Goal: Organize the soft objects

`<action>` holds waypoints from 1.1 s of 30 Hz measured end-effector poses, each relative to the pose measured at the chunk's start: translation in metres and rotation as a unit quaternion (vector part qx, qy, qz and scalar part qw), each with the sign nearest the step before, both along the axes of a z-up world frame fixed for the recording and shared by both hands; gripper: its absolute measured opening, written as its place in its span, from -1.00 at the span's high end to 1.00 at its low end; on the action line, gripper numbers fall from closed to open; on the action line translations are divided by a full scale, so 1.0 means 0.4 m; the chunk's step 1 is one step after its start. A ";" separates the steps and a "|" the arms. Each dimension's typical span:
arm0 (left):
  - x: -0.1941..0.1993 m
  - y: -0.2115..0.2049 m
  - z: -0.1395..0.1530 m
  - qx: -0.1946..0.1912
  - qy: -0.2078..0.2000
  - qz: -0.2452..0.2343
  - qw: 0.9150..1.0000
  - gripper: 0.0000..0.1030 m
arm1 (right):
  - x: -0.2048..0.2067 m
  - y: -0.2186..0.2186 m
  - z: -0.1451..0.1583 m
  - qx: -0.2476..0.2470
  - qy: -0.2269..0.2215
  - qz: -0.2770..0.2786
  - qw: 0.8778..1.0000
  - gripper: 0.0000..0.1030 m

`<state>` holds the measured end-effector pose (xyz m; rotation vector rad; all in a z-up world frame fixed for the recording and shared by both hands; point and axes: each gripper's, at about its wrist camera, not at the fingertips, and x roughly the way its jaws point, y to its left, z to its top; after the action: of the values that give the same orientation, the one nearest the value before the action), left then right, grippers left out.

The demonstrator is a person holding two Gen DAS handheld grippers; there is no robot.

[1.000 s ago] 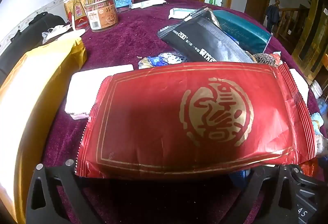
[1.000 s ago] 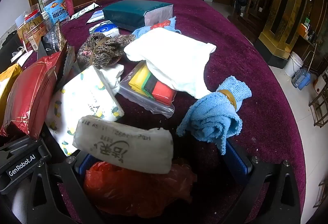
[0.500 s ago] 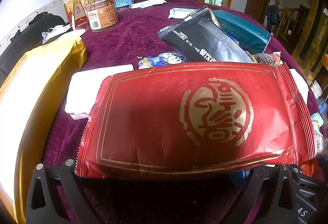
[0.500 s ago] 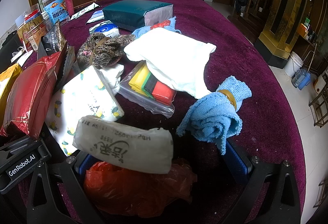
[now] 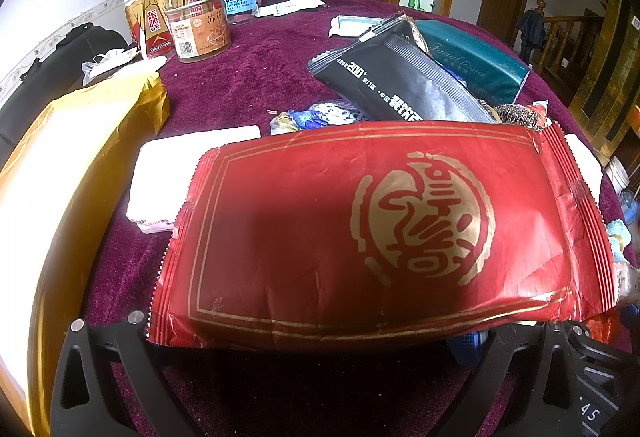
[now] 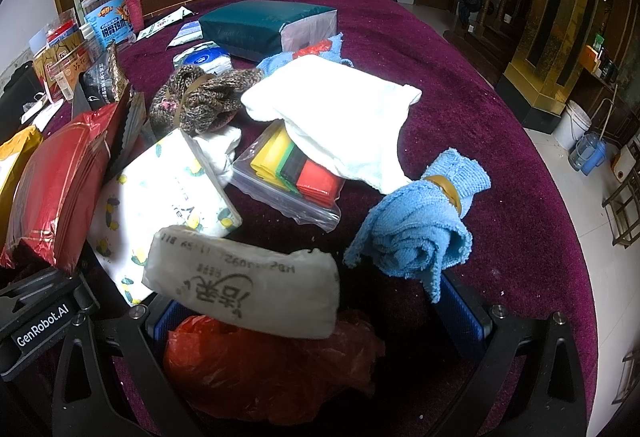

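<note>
Left tool point(image 5: 308, 353) spread | right tool point(image 6: 316, 321) spread | black pack point(image 5: 400, 85) "200+" | mount point(image 6: 40, 321) "GenRobot.AI"

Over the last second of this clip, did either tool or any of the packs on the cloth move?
No visible change. The red pack lies across the left tool as before. The white pack and orange bag sit between the right tool's fingers, and the blue towel beside them, all as they were.
</note>
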<state>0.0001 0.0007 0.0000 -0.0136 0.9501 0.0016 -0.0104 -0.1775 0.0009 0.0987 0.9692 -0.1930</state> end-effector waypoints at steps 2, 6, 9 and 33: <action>0.000 0.000 0.000 0.000 0.000 0.000 1.000 -0.99 | -0.005 0.001 0.003 0.000 0.000 -0.001 1.000 -0.99; 0.000 0.000 0.000 0.000 0.000 0.000 1.000 -0.99 | -0.004 -0.002 0.004 0.001 0.000 -0.003 1.000 -0.99; 0.000 0.001 0.001 -0.001 0.003 -0.006 1.000 -0.99 | -0.005 -0.003 0.004 0.001 0.000 -0.003 1.000 -0.99; -0.055 0.024 0.006 0.002 0.030 -0.116 0.993 -0.99 | -0.135 -0.004 0.098 -0.041 -0.003 0.018 0.999 -0.99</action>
<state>-0.0217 0.0101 0.0023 0.1008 1.0075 -0.2111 -0.0643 -0.1792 0.0399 0.0059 0.9543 -0.1992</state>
